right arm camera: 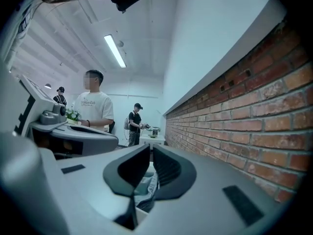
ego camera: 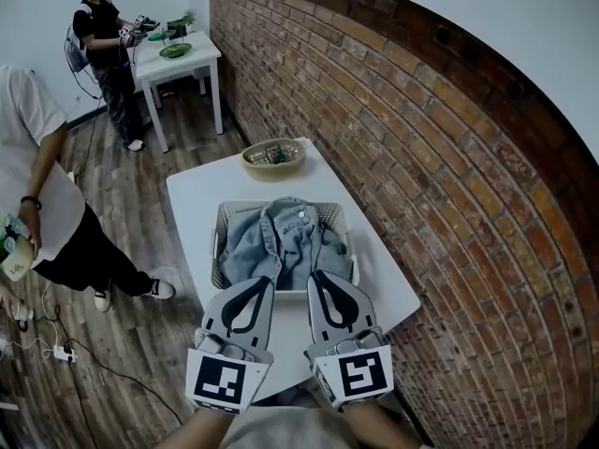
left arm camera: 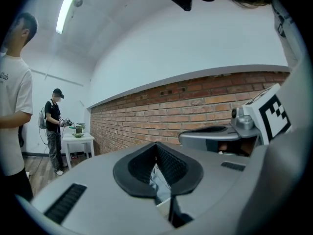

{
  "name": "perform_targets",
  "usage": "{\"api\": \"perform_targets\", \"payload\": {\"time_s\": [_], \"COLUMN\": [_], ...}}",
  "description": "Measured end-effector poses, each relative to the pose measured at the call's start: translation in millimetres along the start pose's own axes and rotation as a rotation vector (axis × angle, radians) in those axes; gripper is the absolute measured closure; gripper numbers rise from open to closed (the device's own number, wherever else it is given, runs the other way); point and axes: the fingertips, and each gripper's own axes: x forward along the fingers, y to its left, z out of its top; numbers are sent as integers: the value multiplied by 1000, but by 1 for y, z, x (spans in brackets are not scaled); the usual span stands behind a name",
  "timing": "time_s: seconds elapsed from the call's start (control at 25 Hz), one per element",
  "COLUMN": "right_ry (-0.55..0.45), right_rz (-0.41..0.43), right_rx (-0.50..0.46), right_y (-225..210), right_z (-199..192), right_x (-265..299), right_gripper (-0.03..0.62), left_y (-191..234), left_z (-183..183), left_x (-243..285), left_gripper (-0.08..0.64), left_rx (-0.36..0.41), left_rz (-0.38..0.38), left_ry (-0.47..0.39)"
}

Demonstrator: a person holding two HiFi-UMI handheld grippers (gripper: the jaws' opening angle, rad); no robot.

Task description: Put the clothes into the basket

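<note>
The left tongs (ego camera: pixel 259 285) and right tongs (ego camera: pixel 320 279) sit side by side at the near rim of the basket (ego camera: pixel 222 227). Each is clenched on a fold of denim (ego camera: pixel 281 241), and only the gripper views show the cloth between the jaws. The denim lies heaped in the basket, mid-counter (ego camera: pixel 201 195), with bare margin all round. A bowl (ego camera: pixel 272 155) sits at the far edge. The brick wall (ego camera: pixel 421 157) runs close on the right. Open floor (ego camera: pixel 140 344) lies left, with a person (ego camera: pixel 42 204) and cables (ego camera: pixel 56 352). Farther off, another person (ego camera: pixel 105 40) stands at a second counter (ego camera: pixel 182 59).

Head view steeply down on table (ego camera: pixel 199 195); gripper views level; all share wall (ego camera: pixel 421 157).
</note>
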Motion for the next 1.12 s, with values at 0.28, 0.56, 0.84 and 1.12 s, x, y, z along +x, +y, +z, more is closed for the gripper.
{"api": "perform_targets", "payload": {"time_s": [0.28, 0.56, 0.84, 1.12], "right_ry": [3, 1, 2, 21], "right_rz": [7, -3, -23, -40], "right_rx": [-22, -21, -27, -28], "right_y": [19, 33, 38, 38], "right_z": [7, -1, -7, -10], "right_x": [-22, -25, -24, -23], "right_gripper": [584, 586, 586, 586], "left_y": [-15, -17, -16, -15], "left_z": [5, -8, -19, -20], "left_x": [-21, -27, -28, -28], "left_gripper": [551, 551, 551, 551], "left_rx": [26, 16, 27, 21], "left_rz": [-15, -42, -72, -89], "left_ry": [10, 22, 24, 35]}}
